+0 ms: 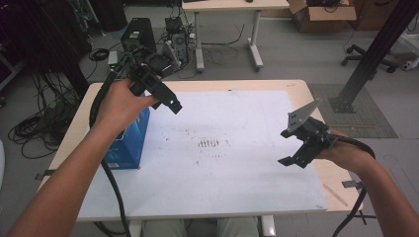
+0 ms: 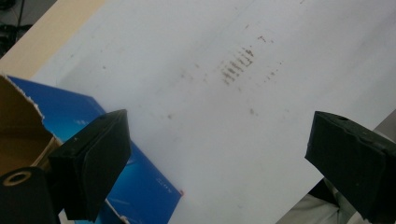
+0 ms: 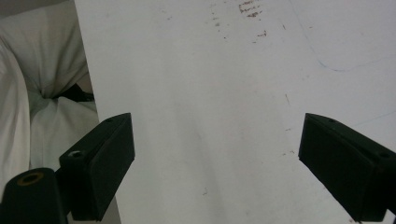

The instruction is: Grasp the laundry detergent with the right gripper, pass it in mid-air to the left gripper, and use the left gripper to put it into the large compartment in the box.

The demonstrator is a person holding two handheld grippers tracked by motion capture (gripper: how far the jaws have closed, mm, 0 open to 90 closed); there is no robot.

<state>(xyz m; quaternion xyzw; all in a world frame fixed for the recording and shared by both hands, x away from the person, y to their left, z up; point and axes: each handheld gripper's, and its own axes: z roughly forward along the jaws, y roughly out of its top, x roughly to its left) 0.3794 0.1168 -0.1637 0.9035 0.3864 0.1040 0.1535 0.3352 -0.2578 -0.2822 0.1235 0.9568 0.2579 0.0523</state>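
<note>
Blue carton (image 1: 129,140) at the table's left edge is approached by the wide-jawed left gripper (image 1: 170,104), seemingly for grasping, while the right gripper (image 1: 291,160), equally wide, is held clear.

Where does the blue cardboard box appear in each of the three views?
High view: blue cardboard box stands at the table's left edge, under the left hand.
Left gripper view: lower left, behind the left jaw.
Right gripper view: not in it.
Shared landmark: brown smudge marks.
</note>
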